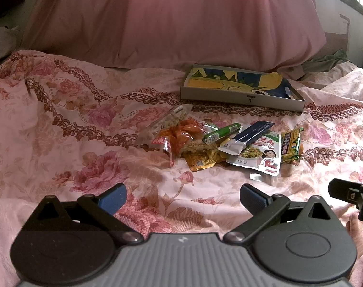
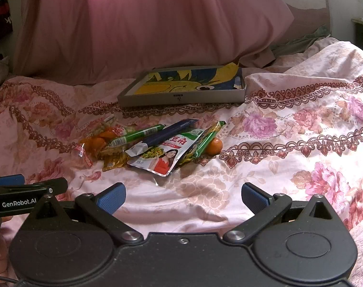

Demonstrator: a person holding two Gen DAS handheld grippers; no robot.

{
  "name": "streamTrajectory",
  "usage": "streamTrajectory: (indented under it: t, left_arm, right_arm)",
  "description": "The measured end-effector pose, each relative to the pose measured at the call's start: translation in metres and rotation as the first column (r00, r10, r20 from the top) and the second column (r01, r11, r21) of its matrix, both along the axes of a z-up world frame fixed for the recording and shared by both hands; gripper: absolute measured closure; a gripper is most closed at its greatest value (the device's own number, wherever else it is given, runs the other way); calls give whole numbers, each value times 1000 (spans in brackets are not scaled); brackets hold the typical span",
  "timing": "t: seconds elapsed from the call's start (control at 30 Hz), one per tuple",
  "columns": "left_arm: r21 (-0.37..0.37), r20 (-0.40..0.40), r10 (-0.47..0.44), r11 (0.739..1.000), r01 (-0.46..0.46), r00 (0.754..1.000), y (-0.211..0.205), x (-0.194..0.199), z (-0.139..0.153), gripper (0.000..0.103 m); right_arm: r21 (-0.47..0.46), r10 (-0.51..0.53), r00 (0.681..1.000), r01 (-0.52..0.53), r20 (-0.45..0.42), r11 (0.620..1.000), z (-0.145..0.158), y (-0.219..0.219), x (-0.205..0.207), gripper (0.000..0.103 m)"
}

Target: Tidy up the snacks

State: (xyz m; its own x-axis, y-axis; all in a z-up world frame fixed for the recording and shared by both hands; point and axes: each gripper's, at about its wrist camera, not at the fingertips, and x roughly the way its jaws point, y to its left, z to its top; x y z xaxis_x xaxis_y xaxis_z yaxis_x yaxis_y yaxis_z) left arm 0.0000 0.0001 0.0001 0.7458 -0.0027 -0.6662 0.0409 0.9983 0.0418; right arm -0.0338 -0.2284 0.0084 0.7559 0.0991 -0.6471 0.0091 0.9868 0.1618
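A heap of snack packets lies on the floral bedspread (image 1: 62, 124): a clear bag of pale snacks (image 1: 162, 124), an orange packet (image 1: 181, 136), a green sausage stick (image 1: 221, 132), a dark blue sachet (image 1: 250, 131), a silver pouch with a woman's picture (image 1: 260, 155), and a green-yellow bar (image 1: 291, 143). A small orange (image 2: 215, 146) sits at the heap's right. A shallow grey box with a yellow-and-blue lining (image 1: 241, 88) lies beyond the heap. My left gripper (image 1: 182, 197) and right gripper (image 2: 182, 197) are both open and empty, short of the heap.
A big pink pillow (image 1: 176, 19) stands behind the box. The bedspread (image 2: 301, 131) is rumpled on the right. The left gripper shows at the left edge of the right wrist view (image 2: 26, 191), and the right gripper at the right edge of the left wrist view (image 1: 353, 193).
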Motion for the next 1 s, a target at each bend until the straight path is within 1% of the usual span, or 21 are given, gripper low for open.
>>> streamTrajectory:
  t: [0.43,0.67,0.9,0.93,1.0]
  left_arm:
    - [2,-2,0,1000,0,1000,0,0,0,0]
    - [3,-2,0,1000,0,1000,0,0,0,0]
    - [4,-5,-2,1000,2,1000,0,0,0,0]
    - [5,-6,-3,1000,3,1000,0,0,0,0]
    - [5,-14,-8,1000,8,1000,0,-1,1,0]
  right_arm:
    - [0,0,1000,0,-2,1000,0,0,0,0]
    - [-4,0,1000,0,-4,1000,5,-1,6,0]
    - [-34,-2,1000,1,-12,999,-3,4,1,0]
    - [-37,0,1000,0,-22,999,-8,7,2,0]
    - [-29,-2,999,1,-43,1000,-8,5,5,0]
